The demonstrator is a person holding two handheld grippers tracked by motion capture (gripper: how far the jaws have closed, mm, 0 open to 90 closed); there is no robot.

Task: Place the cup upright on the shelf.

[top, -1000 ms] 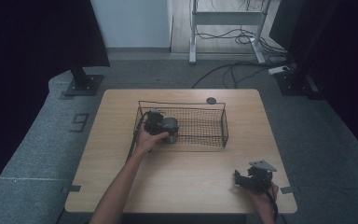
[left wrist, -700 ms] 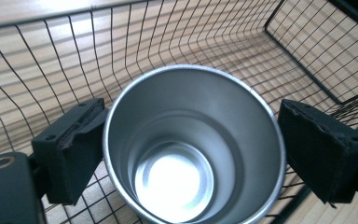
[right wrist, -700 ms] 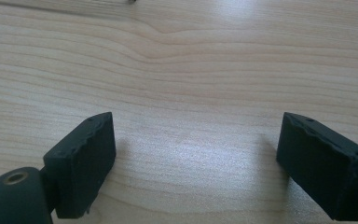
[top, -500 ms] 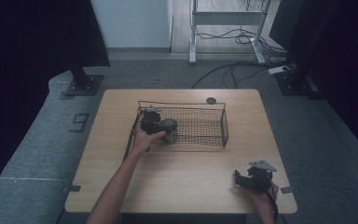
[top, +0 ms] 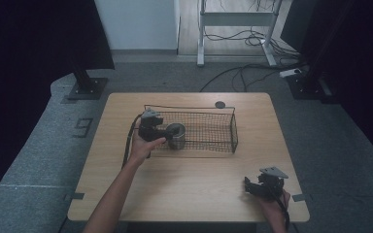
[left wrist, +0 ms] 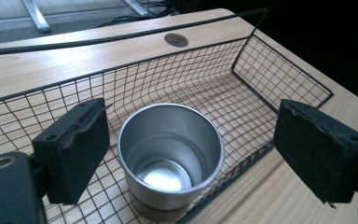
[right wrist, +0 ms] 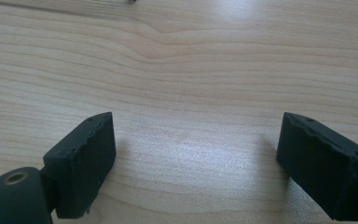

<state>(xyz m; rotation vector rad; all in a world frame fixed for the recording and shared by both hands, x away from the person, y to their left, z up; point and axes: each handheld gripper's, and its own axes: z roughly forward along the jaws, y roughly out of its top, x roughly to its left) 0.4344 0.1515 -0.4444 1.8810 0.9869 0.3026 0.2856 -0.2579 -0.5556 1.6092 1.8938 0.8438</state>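
Note:
A shiny metal cup stands upright and empty in the left end of a black wire basket. My left gripper is open, one black pad on each side of the cup, and neither pad touches it. From the high view, the left gripper reaches over the basket's left end at the cup, held by a hand. My right gripper rests near the table's front right corner. It is open over bare wood with nothing between its pads.
The basket lies lengthwise across the middle of the wooden table. A round cable hole sits behind it near the far edge. The left gripper's cable loops on the table left of the basket.
The left gripper has drawn back a little to the left, away from the cup. The cup, the basket and the right gripper have stayed in place.

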